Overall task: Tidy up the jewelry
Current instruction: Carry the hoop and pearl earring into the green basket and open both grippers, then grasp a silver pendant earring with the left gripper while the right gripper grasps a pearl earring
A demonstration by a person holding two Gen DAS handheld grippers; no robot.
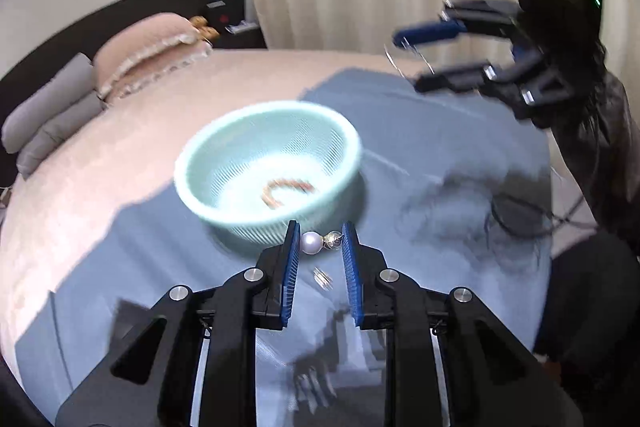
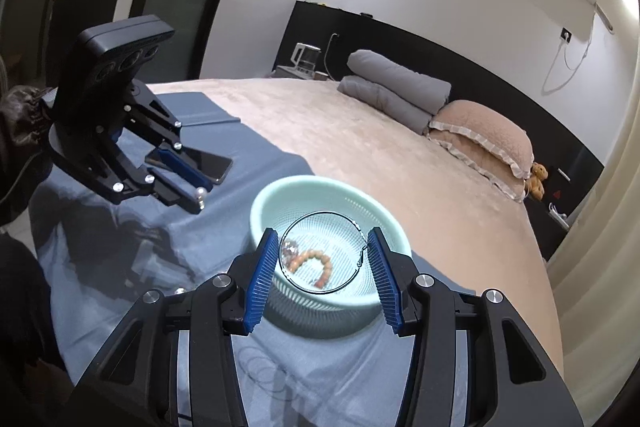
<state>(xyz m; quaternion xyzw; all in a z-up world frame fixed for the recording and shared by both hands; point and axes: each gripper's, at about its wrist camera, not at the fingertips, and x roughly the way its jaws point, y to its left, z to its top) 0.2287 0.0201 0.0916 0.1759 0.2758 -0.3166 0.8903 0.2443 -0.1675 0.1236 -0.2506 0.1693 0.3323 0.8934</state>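
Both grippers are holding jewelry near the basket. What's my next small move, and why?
Probably ease the right gripper forward a touch and open it: its hoop already hangs over the basket, where a bead bracelet lies. The left gripper, clamping the pearl earring, is short of the rim and can follow.

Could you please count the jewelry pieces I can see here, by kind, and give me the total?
Pearl earring, held in the left tool: 1
Thin hoop, held in the right tool: 1
Beaded bracelet in the mint basket: 1
Small shiny piece in the basket, too blurred to identify: 1
Total: 4
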